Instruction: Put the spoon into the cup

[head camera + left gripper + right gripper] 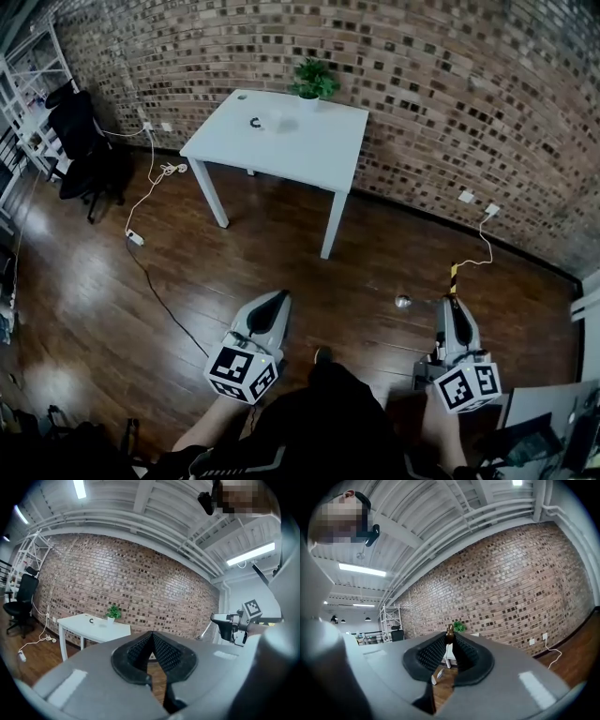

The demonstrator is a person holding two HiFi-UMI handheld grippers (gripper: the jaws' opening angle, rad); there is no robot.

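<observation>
Spoon (449, 633): pinched by its handle end at the tips of the right tongs, well clear of the tabletop; its thin stem hangs down between the pads to a pale bowl below.

Far left, a black chair (80, 141) stands on the wood floor (281, 253). A white cable (155, 183) lies between it and the tabletop (309, 155). On the tabletop, left to right: a small dark curved item (254, 122), a faint clear cup (278, 119) just beside it, and a potted plant (312, 80) at the back edge by the brick wall.

Left tongs (278, 298): pressed together, nothing between the pads, held above the floor well short of the tabletop.

Right tongs (454, 302): closed on the spoon, held level beside the left tongs.
</observation>
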